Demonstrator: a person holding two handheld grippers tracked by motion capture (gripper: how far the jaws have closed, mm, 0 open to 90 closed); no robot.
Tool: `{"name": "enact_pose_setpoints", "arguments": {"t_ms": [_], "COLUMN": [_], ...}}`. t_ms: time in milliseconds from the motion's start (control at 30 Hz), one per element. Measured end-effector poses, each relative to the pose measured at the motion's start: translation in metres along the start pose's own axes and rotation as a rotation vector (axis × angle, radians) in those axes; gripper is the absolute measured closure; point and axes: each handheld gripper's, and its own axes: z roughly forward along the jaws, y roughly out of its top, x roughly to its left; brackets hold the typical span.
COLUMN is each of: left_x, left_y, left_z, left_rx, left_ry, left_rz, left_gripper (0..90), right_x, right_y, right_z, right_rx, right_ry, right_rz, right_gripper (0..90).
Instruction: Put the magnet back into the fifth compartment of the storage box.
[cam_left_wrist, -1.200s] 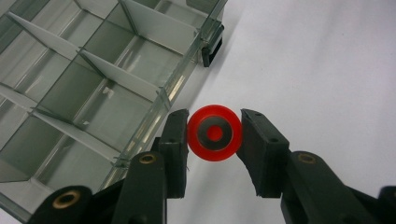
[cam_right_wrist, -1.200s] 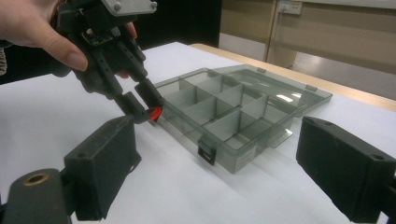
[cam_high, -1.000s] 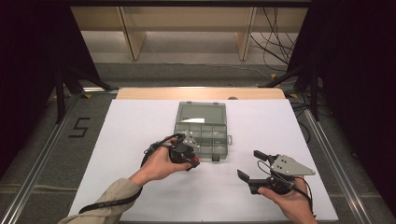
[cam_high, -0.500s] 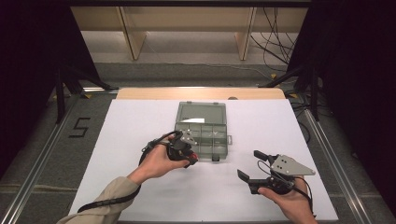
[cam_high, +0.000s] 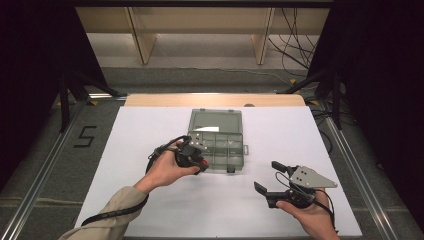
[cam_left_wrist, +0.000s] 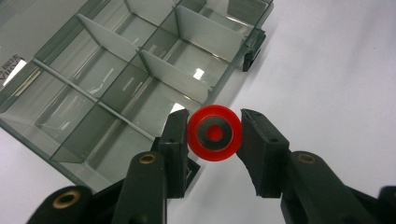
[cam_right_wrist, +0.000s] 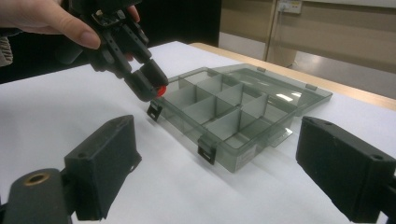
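Floor beside table (cam_high: 150, 125) reads "5" (cam_high: 86, 136).

The organizer box (cam_high: 216, 141) sits mid-counter (cam_high: 150, 125), nearer the far edge. The left gripper (cam_high: 196, 156) hangs over its near-left corner. The right gripper (cam_high: 270, 180) is by the counter's near-right corner.

A black number "5" (cam_high: 85, 136) stands on the grey floor left of the table; the white label in the box is unreadable.

Round red ring (cam_left_wrist: 215, 133) held above the open compartment box (cam_left_wrist: 116, 79).
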Motion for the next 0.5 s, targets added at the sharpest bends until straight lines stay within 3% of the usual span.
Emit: {"name": "enact_pose_setpoints", "arguments": {"t_ms": [67, 500], "left_x": [0.002, 0.011], "left_y": [0.0, -0.001], "left_z": [-0.001, -0.003], "left_rx": [0.001, -0.009], "left_ry": [0.005, 0.026], "left_rz": [-0.001, -0.026], "left_gripper": [62.8, 62.8], "right_x": [-0.001, -0.001], "right_y": [0.0, 0.0], "right_z": [0.001, 0.001], "right_rx": [-0.012, -0.012], "right_ry": [-0.007, -0.009], "right_rz": [-0.02, -0.021], "right_gripper": [13.0, 13.0]}}
